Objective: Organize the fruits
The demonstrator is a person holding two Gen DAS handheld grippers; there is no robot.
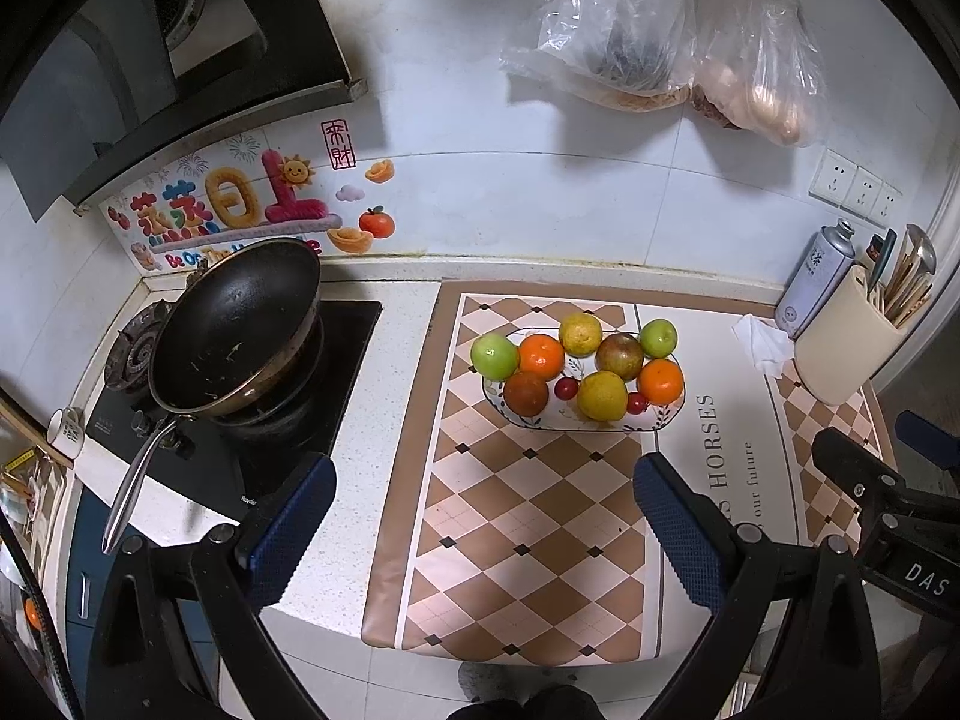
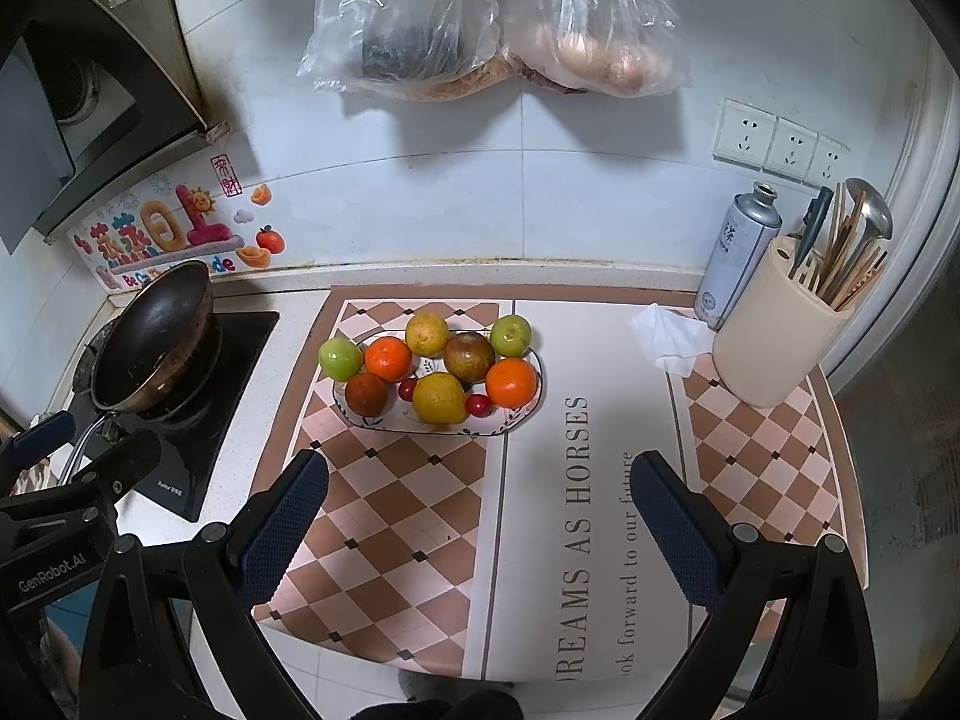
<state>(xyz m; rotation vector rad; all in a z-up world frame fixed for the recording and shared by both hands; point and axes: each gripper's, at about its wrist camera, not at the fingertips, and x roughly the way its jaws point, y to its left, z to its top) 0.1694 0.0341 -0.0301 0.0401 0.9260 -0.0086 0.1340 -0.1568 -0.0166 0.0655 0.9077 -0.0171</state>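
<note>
On the far middle of the checked mat (image 2: pixel 384 516), a patterned oval plate (image 2: pixel 522 414) carries all the fruit in a tight cluster: two green apples (image 2: pixel 340 358) at the left and far-right ends, two oranges (image 2: pixel 510 383), two yellow citrus fruits (image 2: pixel 440 398), two brownish round fruits (image 2: pixel 469 357) and two small red ones (image 2: pixel 478 404) tucked into the gaps between the bigger pieces. They touch one another and fill the plate to its rim, probably so nothing rolls off onto the bench (image 1: pixel 354 396). Both tools hang back at the near edge, well apart from the plate; the left tool (image 1: pixel 485 516) and the right tool (image 2: pixel 479 510) each stand spread wide with nothing between the fingers, which suits a start or a finish, and I cannot tell which. Left of the mat, a dark wok (image 1: pixel 234 324) sits tilted on the stove (image 1: pixel 336 396). To the right, a cream utensil holder (image 2: pixel 774 348), a metal can (image 2: pixel 741 252) and a crumpled tissue (image 2: pixel 672 336) stand near the wall, out of the working space. Plastic bags (image 2: pixel 498 18) hang on the tiled wall above.
</note>
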